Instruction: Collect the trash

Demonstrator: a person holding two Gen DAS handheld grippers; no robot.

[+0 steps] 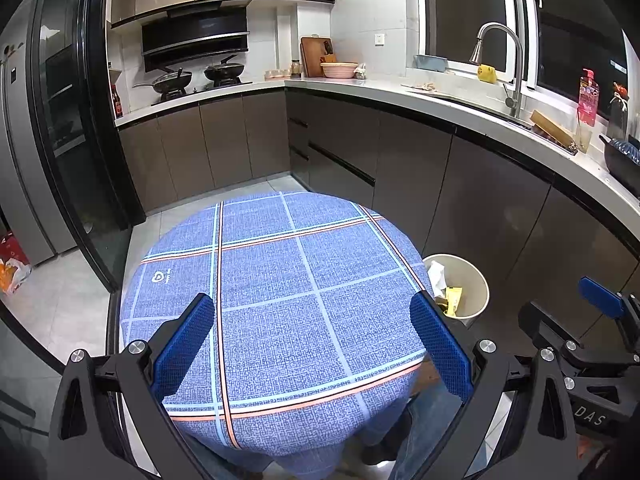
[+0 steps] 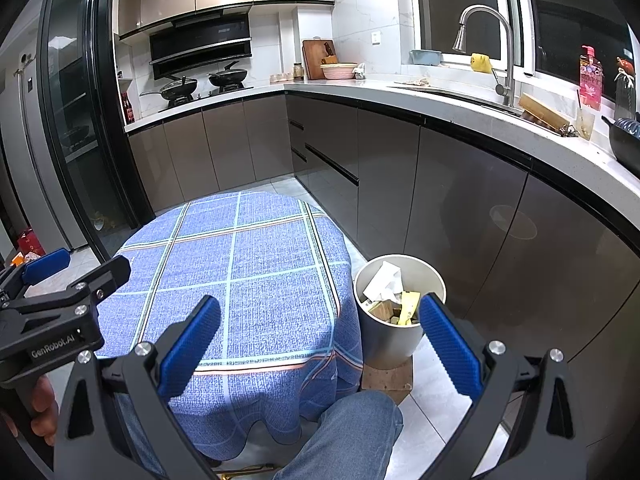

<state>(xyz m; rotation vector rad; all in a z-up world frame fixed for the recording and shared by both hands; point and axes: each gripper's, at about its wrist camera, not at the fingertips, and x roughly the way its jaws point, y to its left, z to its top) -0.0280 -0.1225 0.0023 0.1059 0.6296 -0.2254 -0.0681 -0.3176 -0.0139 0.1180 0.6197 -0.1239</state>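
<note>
A small round table under a blue checked cloth [image 1: 276, 280] [image 2: 248, 264] fills the middle of both views, with nothing lying on it. To its right on the floor stands a beige trash bin [image 1: 478, 280] [image 2: 394, 336] holding white tissue [image 2: 384, 280] and yellow wrappers [image 1: 454, 300]. My left gripper [image 1: 312, 312] hovers open over the near part of the cloth, nothing between its blue pads. My right gripper [image 2: 320, 316] is open too, its right finger in front of the bin's rim. Each gripper shows at the edge of the other's view.
The bin rests on a small wooden block [image 2: 386, 376]. A person's jeans-clad knee [image 2: 344, 436] is below the table edge. Brown cabinets and a white counter [image 2: 440, 104] with sink, faucet and bottles wrap behind and to the right. A fridge [image 1: 20, 160] stands left.
</note>
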